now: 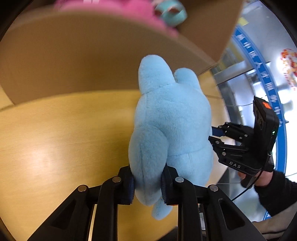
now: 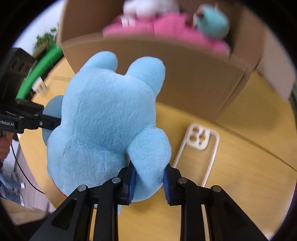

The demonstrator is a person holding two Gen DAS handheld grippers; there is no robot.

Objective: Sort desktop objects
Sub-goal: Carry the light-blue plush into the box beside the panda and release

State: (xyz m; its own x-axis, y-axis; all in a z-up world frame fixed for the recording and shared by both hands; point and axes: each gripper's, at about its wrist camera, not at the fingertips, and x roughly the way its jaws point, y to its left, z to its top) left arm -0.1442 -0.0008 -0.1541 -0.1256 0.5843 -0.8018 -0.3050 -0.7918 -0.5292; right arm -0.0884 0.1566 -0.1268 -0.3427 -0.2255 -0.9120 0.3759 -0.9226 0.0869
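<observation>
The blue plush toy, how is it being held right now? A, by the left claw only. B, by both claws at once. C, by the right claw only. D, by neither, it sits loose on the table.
B: the left claw pinches one side of the blue plush toy, while the right claw clamps one of its rounded limbs, and each claw shows in the other's view gripping the toy.

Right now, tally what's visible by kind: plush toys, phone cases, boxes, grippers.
Plush toys: 4: blue plush held by both grippers, plus pink, teal and white ones in the box
Phone cases: 1: clear case on the table
Boxes: 1: cardboard box
Grippers: 2: left gripper, right gripper
Total: 8
</observation>
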